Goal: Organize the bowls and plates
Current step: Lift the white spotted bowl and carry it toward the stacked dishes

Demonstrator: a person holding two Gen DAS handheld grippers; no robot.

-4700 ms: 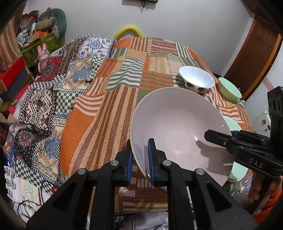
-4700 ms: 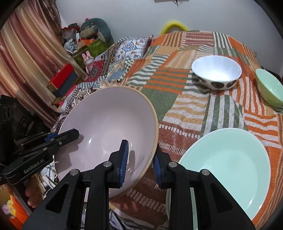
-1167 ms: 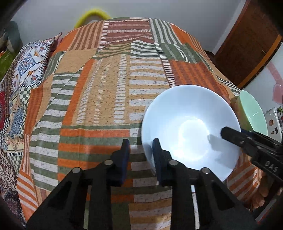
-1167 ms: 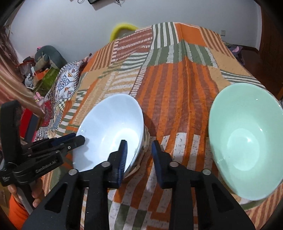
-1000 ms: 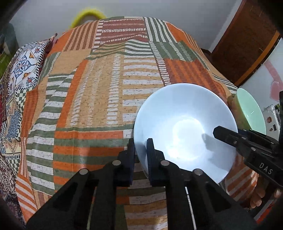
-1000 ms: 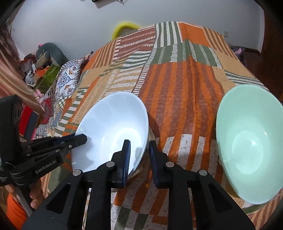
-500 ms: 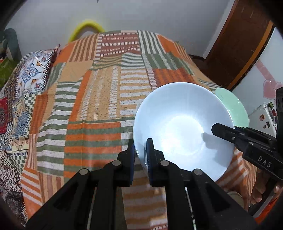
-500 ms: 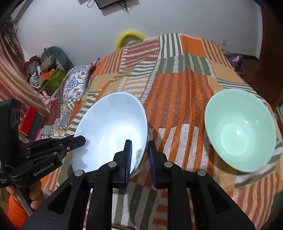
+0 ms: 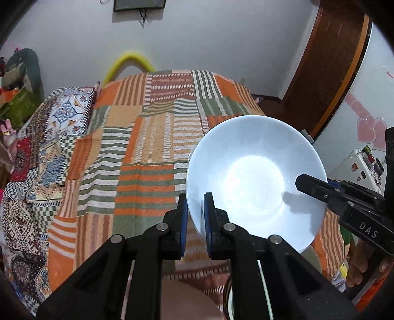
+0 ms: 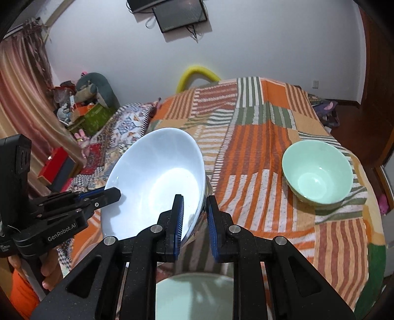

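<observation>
White bowl (image 9: 253, 182) held up off the bed (image 9: 138, 147), clear of the striped patchwork blanket (image 10: 258, 137), tilted so the hollow faces the cameras. Gripped on opposite sides of the rim by both sets of tongs.

Left tongs (image 9: 195, 219) clamped tight on the near-left rim, one blue pad outside the wall, the other inside; seen again from the right wrist camera (image 10: 113, 193), reaching in over the bowl's left edge. Right tongs (image 10: 194, 219) likewise closed on the bowl's right rim, inner pad against the white inside, outer pad behind the wall; from the left wrist camera (image 9: 303, 181), tip lying over the right edge with a shadow cast into the hollow.

Part of a hand (image 10: 49, 265) and an orange sleeve (image 10: 19, 295) below the left tongs at the lower left of the right wrist view.

Green bowl (image 10: 317, 172) upright on the blanket, well apart to the right of the white bowl, near the bed's right edge. Pale green plate (image 10: 194, 295) low in the right wrist view, mostly hidden behind the tongs' frame. In the left wrist view, a pinkish dish (image 9: 187, 300) at the bottom edge, between the tongs' arms; exact shape hard to tell.

Beyond the bed: yellow curved tube (image 10: 197, 72) at the far end against the wall, dark screen (image 10: 179, 14) mounted above, brown door (image 9: 330, 64) to the right, clutter of toys and boxes (image 10: 83, 108) along the left.
</observation>
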